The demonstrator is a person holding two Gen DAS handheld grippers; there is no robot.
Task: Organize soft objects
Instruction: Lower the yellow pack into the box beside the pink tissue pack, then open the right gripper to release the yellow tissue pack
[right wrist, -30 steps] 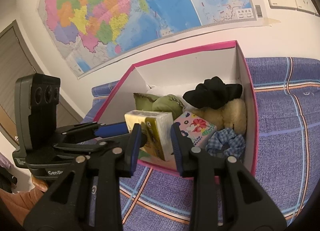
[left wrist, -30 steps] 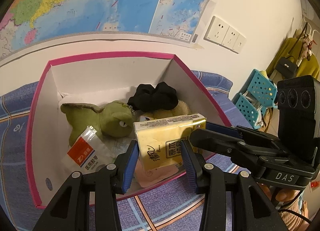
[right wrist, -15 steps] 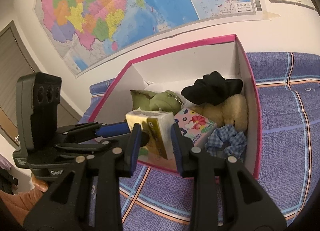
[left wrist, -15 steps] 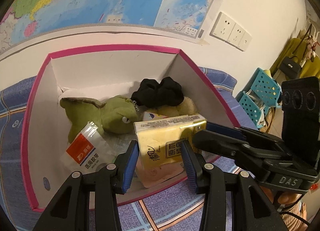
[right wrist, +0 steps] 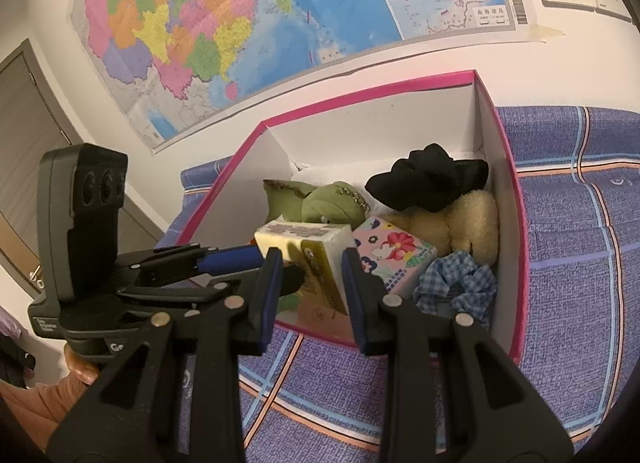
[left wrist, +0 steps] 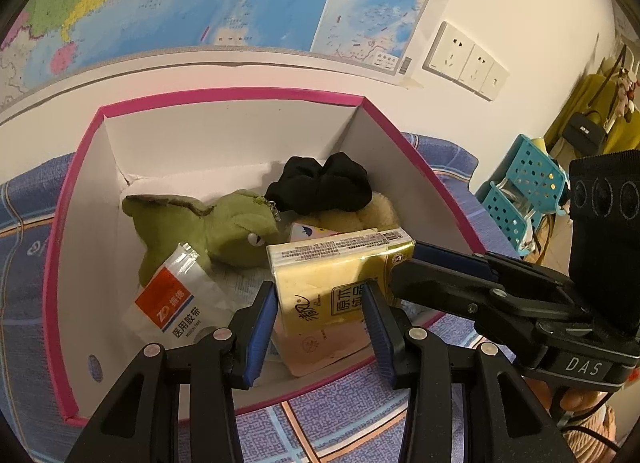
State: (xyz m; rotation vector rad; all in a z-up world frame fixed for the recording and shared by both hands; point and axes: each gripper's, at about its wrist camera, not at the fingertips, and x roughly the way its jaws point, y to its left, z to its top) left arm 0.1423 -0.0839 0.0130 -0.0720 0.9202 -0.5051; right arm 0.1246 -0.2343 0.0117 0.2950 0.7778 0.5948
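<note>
left claw [left wrist: 320,311] grips tissue pack [left wrist: 340,275] | right claw [left wrist: 416,263] grips it | over pink box [left wrist: 224,97]

A yellow tissue pack [left wrist: 340,275], green plush [left wrist: 208,227] and black scrunchie [left wrist: 320,183] sit in a pink-rimmed white box [left wrist: 232,95].

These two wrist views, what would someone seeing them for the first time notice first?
Probably the yellow tissue pack, gripped from two sides by the left gripper and right gripper above the front of the pink-rimmed box. Behind it lie a green plush toy and a black scrunchie.
</note>
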